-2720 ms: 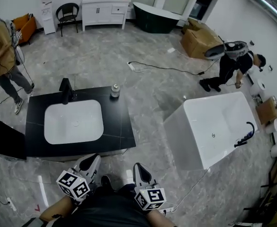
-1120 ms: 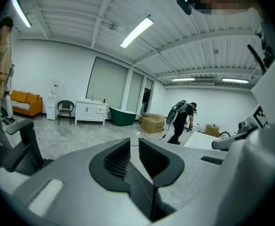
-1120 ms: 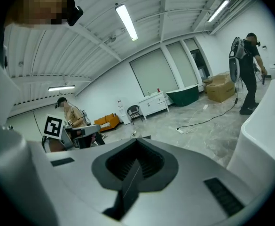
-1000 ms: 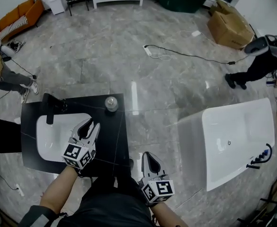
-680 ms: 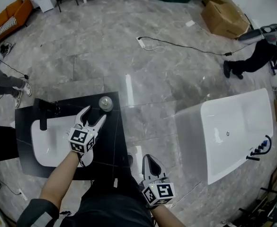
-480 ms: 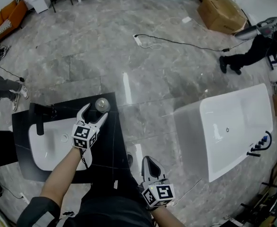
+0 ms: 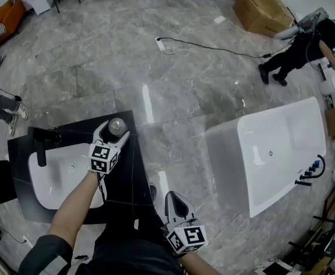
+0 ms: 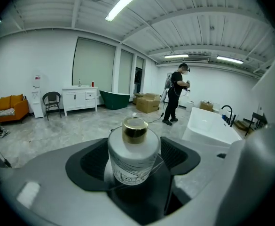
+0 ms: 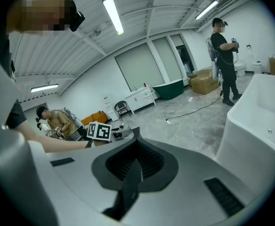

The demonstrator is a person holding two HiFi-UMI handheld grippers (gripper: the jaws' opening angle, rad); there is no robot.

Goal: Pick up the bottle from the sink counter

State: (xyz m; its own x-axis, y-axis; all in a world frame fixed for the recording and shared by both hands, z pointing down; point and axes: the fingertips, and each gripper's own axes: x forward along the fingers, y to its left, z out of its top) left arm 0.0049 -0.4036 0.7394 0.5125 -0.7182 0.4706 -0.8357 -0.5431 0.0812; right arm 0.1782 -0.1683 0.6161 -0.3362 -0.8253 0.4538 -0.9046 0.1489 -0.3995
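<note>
A squat frosted white bottle [image 7: 117, 125] with a gold cap stands upright at the far right corner of the black sink counter [image 7: 127, 179]. My left gripper [image 7: 114, 133] reaches over the counter, one finger on each side of it. In the left gripper view the bottle [image 8: 134, 149] fills the gap between the dark pads [image 8: 92, 161]. The jaws have just been opening and stand wide, the pads not pressing on it. My right gripper [image 7: 173, 199] hangs low over the floor beside the counter, shut and holding nothing [image 9: 135, 166].
A white basin [image 7: 58, 173] with a black faucet [image 7: 40, 145] is set in the counter, left of the bottle. A white bathtub [image 7: 276, 148] stands to the right. A cable [image 7: 201, 44], cardboard boxes [image 7: 261, 7] and a person [image 7: 304, 42] are farther off.
My left gripper has moved forward and down across the counter to the bottle, and its jaws have spread wide around it. The right gripper has stayed low.
</note>
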